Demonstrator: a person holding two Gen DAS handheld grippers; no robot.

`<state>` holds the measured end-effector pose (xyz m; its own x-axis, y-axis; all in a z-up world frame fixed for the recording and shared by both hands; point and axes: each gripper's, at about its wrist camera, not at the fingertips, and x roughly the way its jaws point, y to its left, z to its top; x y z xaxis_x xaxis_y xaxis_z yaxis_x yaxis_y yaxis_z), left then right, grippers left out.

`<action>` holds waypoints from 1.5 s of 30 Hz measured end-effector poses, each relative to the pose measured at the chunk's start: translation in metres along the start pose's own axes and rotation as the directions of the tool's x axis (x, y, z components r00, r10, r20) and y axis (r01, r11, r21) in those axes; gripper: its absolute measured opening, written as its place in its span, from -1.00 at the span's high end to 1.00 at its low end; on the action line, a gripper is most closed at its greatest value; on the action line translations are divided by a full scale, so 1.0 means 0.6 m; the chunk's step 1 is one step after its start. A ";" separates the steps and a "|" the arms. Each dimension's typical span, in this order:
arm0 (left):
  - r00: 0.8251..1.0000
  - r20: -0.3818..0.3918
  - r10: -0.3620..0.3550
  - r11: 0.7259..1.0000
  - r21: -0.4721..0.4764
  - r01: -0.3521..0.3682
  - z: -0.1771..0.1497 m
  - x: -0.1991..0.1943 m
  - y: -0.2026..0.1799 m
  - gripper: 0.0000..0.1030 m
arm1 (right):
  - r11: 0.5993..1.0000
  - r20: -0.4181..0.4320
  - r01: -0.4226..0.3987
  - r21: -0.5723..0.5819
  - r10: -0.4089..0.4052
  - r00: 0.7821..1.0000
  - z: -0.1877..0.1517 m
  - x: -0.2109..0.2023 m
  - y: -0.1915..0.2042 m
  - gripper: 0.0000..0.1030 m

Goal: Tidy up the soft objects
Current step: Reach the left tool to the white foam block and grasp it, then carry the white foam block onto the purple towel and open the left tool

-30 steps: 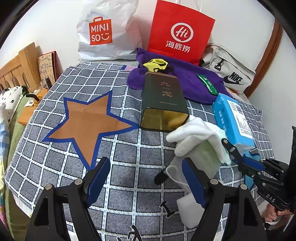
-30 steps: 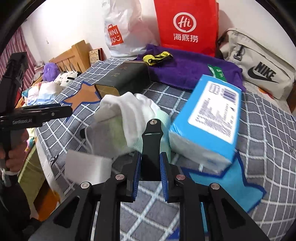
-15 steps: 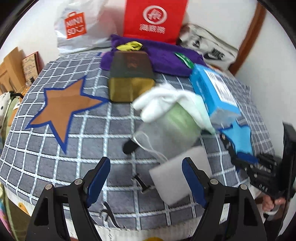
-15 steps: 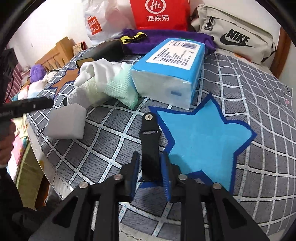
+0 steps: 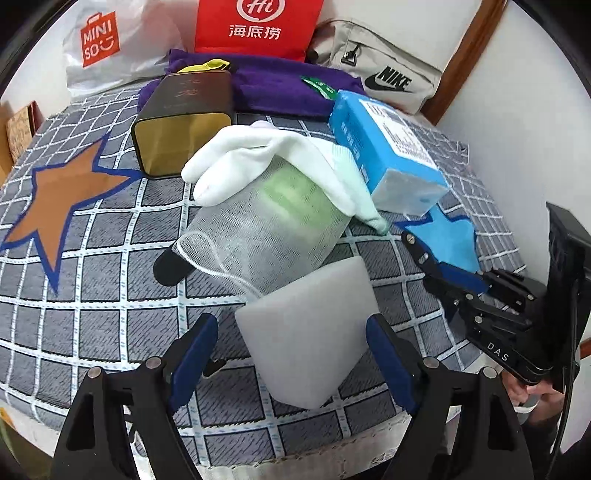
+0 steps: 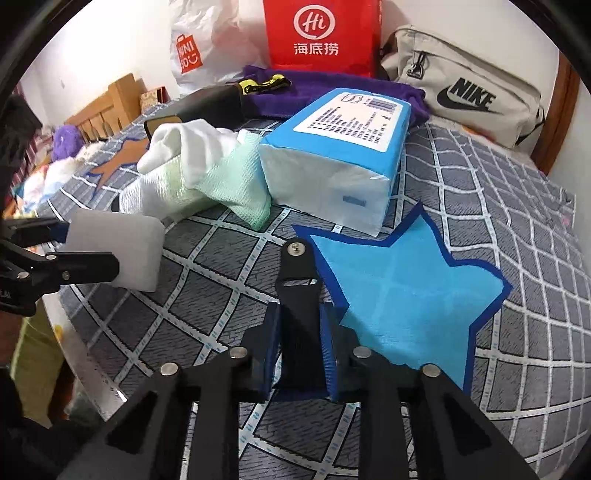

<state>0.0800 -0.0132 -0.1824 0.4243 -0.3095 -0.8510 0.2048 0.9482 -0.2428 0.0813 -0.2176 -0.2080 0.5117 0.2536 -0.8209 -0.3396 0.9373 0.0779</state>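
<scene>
A white foam sponge block (image 5: pixel 308 332) lies near the table's front edge, between the open fingers of my left gripper (image 5: pixel 291 354); it also shows in the right wrist view (image 6: pixel 118 254). Behind it lie a mesh pouch with a green item (image 5: pixel 273 225), a white glove (image 5: pixel 258 155) and a blue tissue pack (image 5: pixel 388 147). My right gripper (image 6: pixel 299 328) is shut on a black strap piece (image 6: pixel 297 280) over the blue star patch (image 6: pixel 402 295), right of the sponge.
A dark tin box (image 5: pixel 181 122) lies behind the pile. A purple towel (image 5: pixel 280 92), red bag (image 5: pixel 258 26), Miniso bag (image 5: pixel 107 48) and Nike pouch (image 5: pixel 380 66) line the back. An orange star patch (image 5: pixel 55 199) is at the left.
My left gripper has moved forward and right, so its open fingers now flank the sponge. My right gripper has drawn a little closer over the blue star, still shut on the strap.
</scene>
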 end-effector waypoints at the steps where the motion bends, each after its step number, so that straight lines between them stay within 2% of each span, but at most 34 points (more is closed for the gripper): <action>1: 1.000 0.006 -0.015 1.000 0.003 0.015 -0.001 -0.001 0.000 -0.18 | 1.000 0.000 -0.001 -0.001 0.001 1.000 0.000 0.000 0.000 0.59; 2: 0.999 0.010 -0.039 0.999 -0.004 0.039 0.000 -0.005 0.002 -0.13 | 1.000 0.002 -0.001 -0.002 0.001 1.000 0.000 -0.001 0.000 0.60; 6: 0.998 0.046 -0.052 0.999 0.015 0.052 0.001 -0.019 0.002 0.10 | 1.000 0.003 -0.027 0.015 0.027 1.000 0.002 -0.005 -0.001 0.60; 12: 0.994 0.087 -0.068 0.997 0.026 0.066 0.012 -0.041 -0.001 0.19 | 0.999 0.014 -0.035 0.037 0.034 0.999 0.005 -0.019 -0.006 0.60; 17: 0.991 0.114 -0.067 0.998 0.024 0.065 0.018 -0.062 0.002 0.19 | 0.998 0.029 -0.037 0.044 0.036 0.999 0.014 -0.035 -0.006 0.60; 23: 0.989 0.148 -0.022 1.000 -0.009 0.023 0.038 -0.083 0.014 0.19 | 0.997 0.053 -0.056 0.048 0.053 0.997 0.029 -0.055 -0.005 0.60; 31: 0.982 0.190 0.000 0.999 -0.038 0.008 0.061 -0.111 0.029 0.19 | 0.996 0.072 -0.079 0.039 0.076 0.994 0.047 -0.077 0.000 0.60; 39: 0.973 0.232 -0.002 0.998 -0.054 0.015 0.081 -0.143 0.040 0.19 | 0.997 0.096 -0.079 0.008 0.078 0.992 0.079 -0.096 0.003 0.60; 45: 0.966 0.256 0.025 0.998 -0.068 -0.007 0.108 -0.156 0.050 0.19 | 0.997 0.118 -0.074 0.006 0.073 0.990 0.113 -0.101 -0.004 0.60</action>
<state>0.1035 0.0397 -0.0795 0.6407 -0.2939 -0.7093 0.1408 0.9531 -0.2677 0.1046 -0.2189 -0.1198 0.5752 0.3479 -0.7404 -0.3722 0.9173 0.1418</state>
